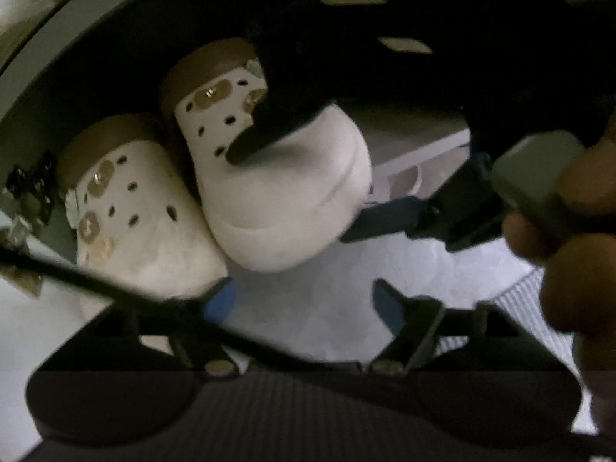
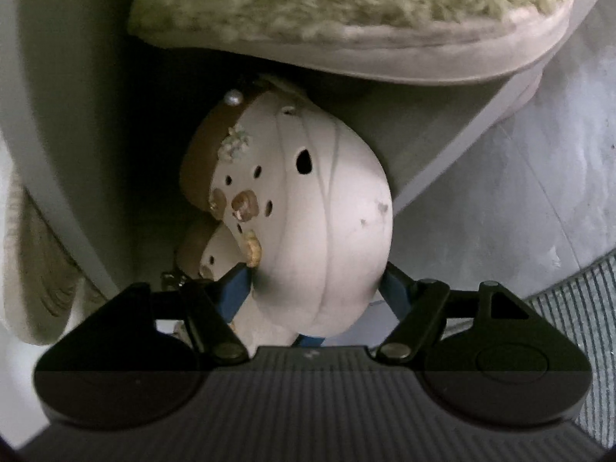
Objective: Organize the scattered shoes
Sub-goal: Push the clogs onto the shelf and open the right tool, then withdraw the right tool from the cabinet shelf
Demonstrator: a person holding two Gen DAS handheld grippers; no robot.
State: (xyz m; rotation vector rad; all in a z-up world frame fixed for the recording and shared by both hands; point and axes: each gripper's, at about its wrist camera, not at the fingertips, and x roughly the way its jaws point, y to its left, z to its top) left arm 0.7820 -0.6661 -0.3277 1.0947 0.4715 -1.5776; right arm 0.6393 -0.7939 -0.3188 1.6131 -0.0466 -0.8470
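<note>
Item 1: white clog, perforated upper, brown lining, small charms on top. Sits toe-outward in the lower compartment of a grey shelf unit, its toe between the blue-padded fingers of the right gripper. Jaws are spread about as wide as the toe and sit at both its sides; firm clamping cannot be confirmed. The same clog appears in the left wrist view with the right gripper coming in from the right.

Item 2: second white clog, matching, just beside and touching item 1 on its left, also toe-outward.

Item 3: left gripper, jaws wide apart, holding nothing, low in front of both clogs. A dark cable crosses its view.

Item 4: fuzzy cream slipper, on the shelf board directly above the clogs.

Item 5: hand, gripping the right tool's handle.

Surroundings: pale floor; ribbed grey mat at right.
</note>
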